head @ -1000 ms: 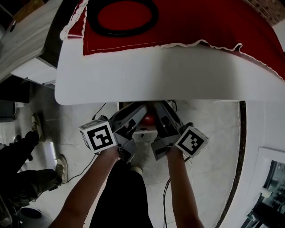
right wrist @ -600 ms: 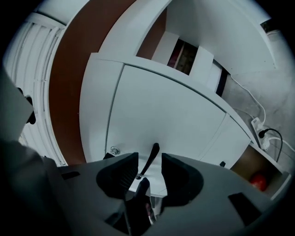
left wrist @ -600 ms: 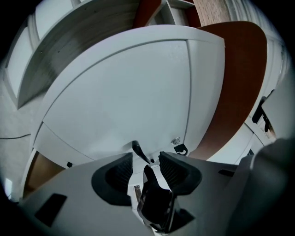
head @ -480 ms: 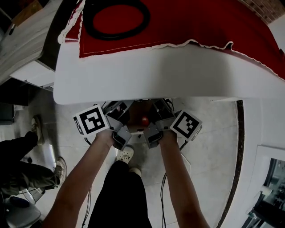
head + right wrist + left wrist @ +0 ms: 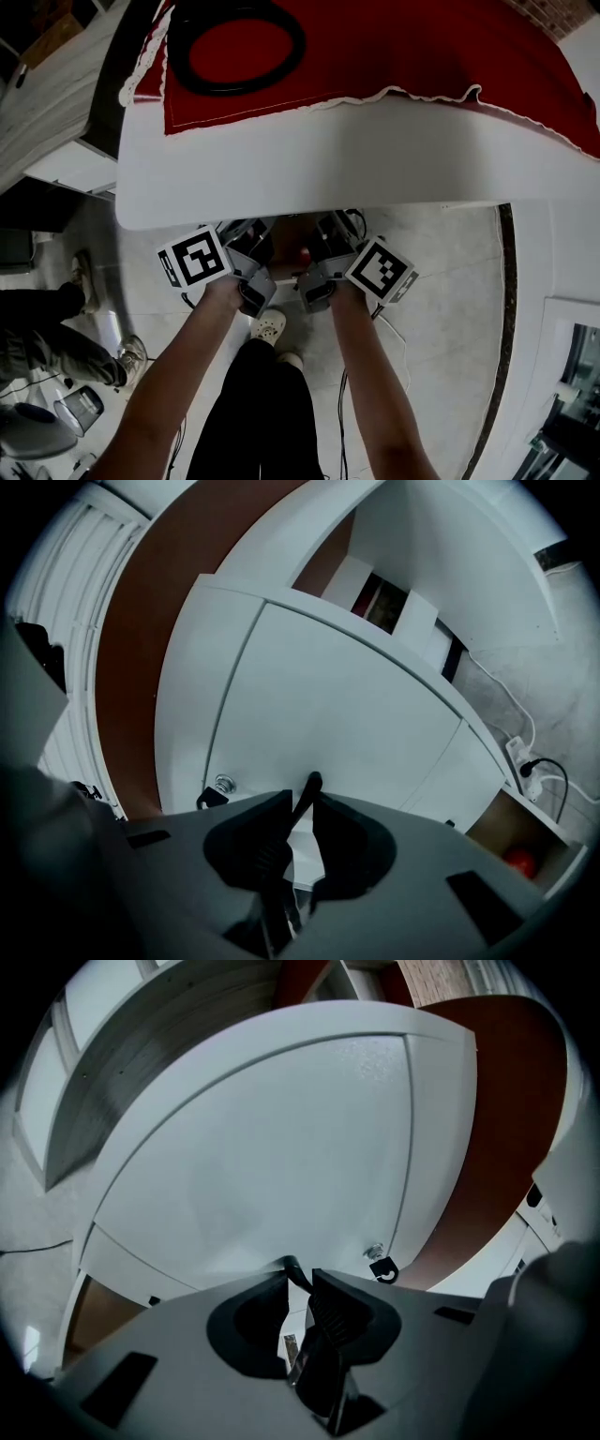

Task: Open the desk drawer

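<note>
The white drawer front [image 5: 281, 1147] fills the left gripper view and also the right gripper view [image 5: 328, 696]. A thin black handle [image 5: 292, 1267] stands between the jaws of my left gripper [image 5: 300, 1283], which are closing with a sliver of white still showing beside it. My right gripper [image 5: 302, 808] is also closing, with the same kind of black handle [image 5: 309, 785] between its jaws, lying against one pad. In the head view both grippers reach under the white desk top [image 5: 309, 159], side by side, with their tips hidden by its edge.
A small lock [image 5: 375, 1251] sits beside the handle. A red ball [image 5: 520, 860] lies in a low open compartment, and a power strip with cables [image 5: 525, 757] is on the floor. A red cloth [image 5: 422, 47] with a black ring [image 5: 234, 42] covers the desk. Another person's legs [image 5: 47, 337] are at left.
Both grippers have pushed forward under the desk edge, the left one further. Their marker cubes now sit closer to the desk.
</note>
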`<state>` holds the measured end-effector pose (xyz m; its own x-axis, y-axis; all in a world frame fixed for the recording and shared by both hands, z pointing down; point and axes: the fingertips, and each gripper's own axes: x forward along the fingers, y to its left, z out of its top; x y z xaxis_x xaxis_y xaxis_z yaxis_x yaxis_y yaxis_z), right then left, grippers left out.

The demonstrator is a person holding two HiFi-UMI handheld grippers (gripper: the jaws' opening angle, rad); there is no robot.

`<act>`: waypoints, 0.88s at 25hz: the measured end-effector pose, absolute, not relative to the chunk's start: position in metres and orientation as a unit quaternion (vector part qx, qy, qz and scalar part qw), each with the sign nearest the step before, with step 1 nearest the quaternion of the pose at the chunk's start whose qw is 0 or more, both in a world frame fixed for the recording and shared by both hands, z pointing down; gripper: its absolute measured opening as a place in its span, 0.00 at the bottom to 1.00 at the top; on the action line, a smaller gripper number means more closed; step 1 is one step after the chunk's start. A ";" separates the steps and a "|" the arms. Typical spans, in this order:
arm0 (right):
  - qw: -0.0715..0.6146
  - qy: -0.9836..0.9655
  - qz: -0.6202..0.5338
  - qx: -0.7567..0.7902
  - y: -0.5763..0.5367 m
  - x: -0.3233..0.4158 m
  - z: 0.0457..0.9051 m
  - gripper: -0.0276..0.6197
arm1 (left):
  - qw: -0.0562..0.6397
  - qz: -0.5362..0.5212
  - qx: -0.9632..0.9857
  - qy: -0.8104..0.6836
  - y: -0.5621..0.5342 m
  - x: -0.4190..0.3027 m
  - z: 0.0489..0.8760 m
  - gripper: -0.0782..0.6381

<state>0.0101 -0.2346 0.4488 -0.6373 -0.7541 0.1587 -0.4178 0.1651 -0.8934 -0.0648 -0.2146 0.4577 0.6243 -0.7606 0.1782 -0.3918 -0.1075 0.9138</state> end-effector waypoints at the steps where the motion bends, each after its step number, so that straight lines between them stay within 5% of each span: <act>1: 0.164 0.745 -0.513 -0.394 -0.234 0.010 0.449 0.16 | 0.536 -0.171 0.724 -0.399 -0.214 -0.065 0.457 0.23; 22: 0.152 0.722 -0.546 -0.397 -0.176 0.026 0.449 0.16 | 0.558 -0.145 0.717 -0.392 -0.157 -0.047 0.455 0.23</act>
<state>0.0263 -0.1756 0.4493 -0.6385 -0.7394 0.2135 -0.4066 0.0886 -0.9093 -0.0471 -0.1567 0.4551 0.6505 -0.7240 0.2294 -0.4001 -0.0700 0.9138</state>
